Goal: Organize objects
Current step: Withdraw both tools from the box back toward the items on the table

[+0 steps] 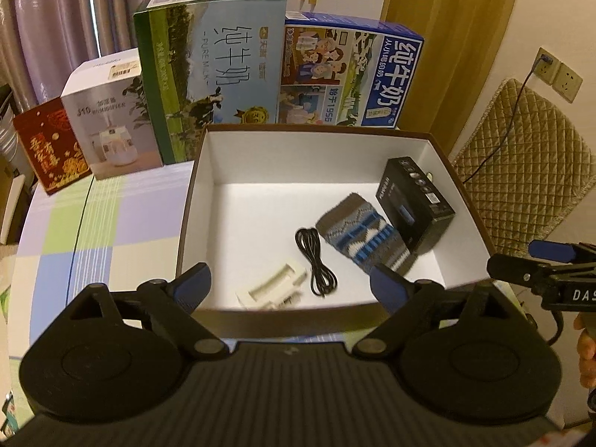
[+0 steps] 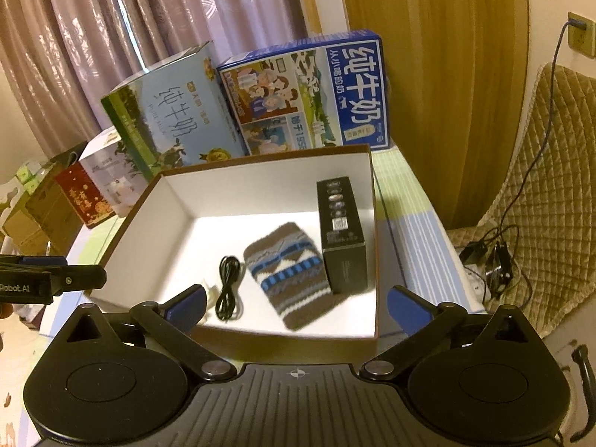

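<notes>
Both my grippers, left (image 1: pixel 292 283) and right (image 2: pixel 296 303), jaws spread, empty. Frame centre: open box (image 1: pixel 193 186) holding sock (image 1: pixel 367 238), cable (image 1: pixel 316 260), black carton (image 1: pixel 417 201).

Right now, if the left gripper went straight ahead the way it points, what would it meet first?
Probably the box's near wall, or just past it the floor by the coiled black cable. The left gripper is open and empty; depth is unclear.
</notes>
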Motion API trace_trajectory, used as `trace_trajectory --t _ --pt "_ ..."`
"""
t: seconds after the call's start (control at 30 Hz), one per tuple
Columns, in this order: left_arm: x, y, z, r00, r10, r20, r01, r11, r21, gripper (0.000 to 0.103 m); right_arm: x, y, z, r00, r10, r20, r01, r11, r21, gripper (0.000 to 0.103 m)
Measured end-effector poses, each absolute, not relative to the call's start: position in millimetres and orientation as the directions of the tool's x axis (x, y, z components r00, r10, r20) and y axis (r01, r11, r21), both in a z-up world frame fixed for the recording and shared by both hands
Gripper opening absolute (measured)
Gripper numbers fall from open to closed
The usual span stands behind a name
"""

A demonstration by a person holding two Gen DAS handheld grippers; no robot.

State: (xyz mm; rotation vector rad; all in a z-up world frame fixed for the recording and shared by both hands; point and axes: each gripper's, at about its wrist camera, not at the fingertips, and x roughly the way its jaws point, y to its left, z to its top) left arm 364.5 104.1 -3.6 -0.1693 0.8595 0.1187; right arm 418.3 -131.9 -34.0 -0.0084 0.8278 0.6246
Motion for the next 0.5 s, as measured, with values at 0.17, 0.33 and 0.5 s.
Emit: trace_trajectory --t 0.17,0.33,0.5 --pt "341.9 98.1 -3.4 0.642 0.028 -0.766 -0.181 0.977 -0.115 0.09 400.3 -138.3 -32.7 0.496 0.521 -0.695 -0.523 0.818 0.24 0.101" --pt "321.7 92.2 -6.8 0.629 0.021 -0.777 -0.192 0.973 -0.129 0.09 382.1 -144.5 -33.2 0.482 0.522 -0.703 -0.521 0.817 0.249 0.101" --pt "299.7 84.9 -14.3 0.611 0.011 -0.792 -0.204 0.968 -0.144 0.09 362.2 -150.4 -36.1 0.463 0.525 -0.715 -0.526 0.811 0.255 0.101"
